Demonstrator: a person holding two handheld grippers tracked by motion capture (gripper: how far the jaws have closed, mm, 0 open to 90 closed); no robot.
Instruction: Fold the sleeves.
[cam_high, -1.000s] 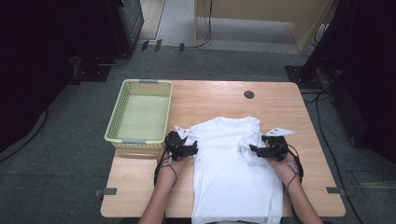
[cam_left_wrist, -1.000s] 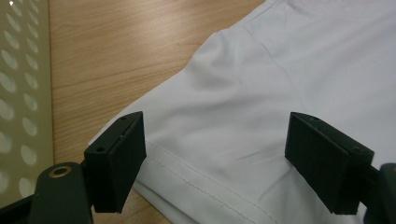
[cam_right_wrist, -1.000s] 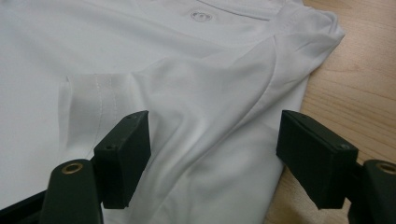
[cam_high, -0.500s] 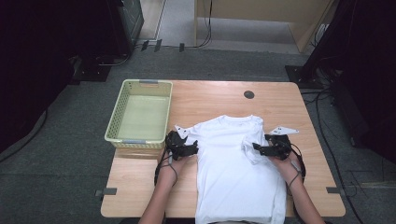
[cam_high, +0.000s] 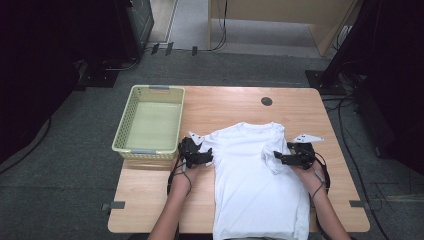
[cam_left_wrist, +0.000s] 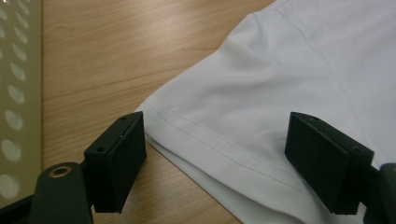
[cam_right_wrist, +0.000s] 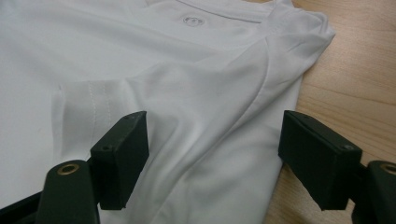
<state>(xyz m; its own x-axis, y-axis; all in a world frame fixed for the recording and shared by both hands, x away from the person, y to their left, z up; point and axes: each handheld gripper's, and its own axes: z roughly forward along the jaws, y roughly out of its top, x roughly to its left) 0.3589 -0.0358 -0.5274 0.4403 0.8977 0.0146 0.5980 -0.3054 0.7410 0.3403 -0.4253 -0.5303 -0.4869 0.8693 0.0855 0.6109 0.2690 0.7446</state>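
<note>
A: On the counter (cam_high: 240, 107) from up high, a white shirt (cam_high: 255, 185) lies flat, beside a yellow basket (cam_high: 150, 122). The left tongs (cam_high: 205, 157) and right tongs (cam_high: 280, 159) sit at its two sides.

B: Why there?

A: I think to fold the sleeves in. In the left tongs' view, the left sleeve (cam_left_wrist: 224, 126) lies between wide open jaws, not pinched.

B: And the other view?

A: The right sleeve (cam_right_wrist: 88, 112) is folded over the shirt. Those jaws are open too, holding nothing.
</note>
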